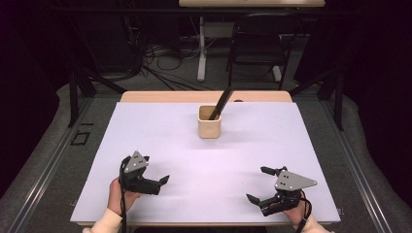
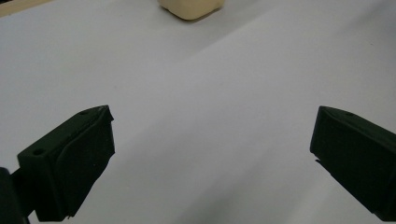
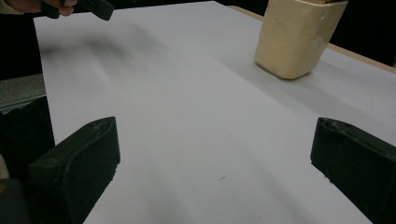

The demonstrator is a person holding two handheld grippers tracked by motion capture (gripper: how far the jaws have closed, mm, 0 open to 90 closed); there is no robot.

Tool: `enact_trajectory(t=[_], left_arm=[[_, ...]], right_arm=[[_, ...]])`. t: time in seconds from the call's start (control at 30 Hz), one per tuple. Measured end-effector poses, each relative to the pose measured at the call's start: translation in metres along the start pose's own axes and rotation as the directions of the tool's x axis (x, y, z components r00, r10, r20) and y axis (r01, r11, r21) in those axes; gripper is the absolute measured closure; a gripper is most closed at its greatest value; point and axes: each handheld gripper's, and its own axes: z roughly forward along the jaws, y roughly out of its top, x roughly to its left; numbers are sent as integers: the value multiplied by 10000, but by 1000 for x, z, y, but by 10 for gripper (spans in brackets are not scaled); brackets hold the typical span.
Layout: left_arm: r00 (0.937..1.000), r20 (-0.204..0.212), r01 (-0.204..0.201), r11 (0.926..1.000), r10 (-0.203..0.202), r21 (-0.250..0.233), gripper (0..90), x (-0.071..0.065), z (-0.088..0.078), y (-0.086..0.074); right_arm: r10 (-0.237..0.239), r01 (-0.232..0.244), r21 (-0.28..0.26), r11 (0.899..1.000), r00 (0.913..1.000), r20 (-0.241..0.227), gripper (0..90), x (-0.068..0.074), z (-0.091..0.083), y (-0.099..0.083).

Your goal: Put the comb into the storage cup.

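Left gripper (image 1: 156, 171) sits near the desk's front-left corner, jaws wide apart, holding nothing; one cream cup (image 1: 209, 121) stands well apart, toward the back edge near the middle, with one black tool (image 1: 221, 103) leaning inside; right gripper (image 1: 256, 184), front-right corner, is spread wide and empty too

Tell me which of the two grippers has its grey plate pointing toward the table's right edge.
The right gripper: its plate's long corner points right. The left gripper has its plate peaking upward.
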Motion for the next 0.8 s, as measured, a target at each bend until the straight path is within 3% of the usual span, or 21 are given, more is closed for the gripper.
enact_trajectory(t=[0.33, 0.6, 0.8], left_arm=[[9999, -52, 93, 9999, -93, -115, 0, 0, -13, -15], [9989, -377, 260, 9992, -271, -303, 0, 1, -23, -23], [9969, -647, 394, 9954, -452, -877, 0, 2, -34, -35]], right_arm=[[-7, 7, -18, 10000, 10000, 1, 11, 0, 0, 0], [10, -10, 3, 10000, 10000, -8, 11, 0, 0, 0], [-3, 3, 1, 10000, 10000, -16, 11, -1, 0, 0]])
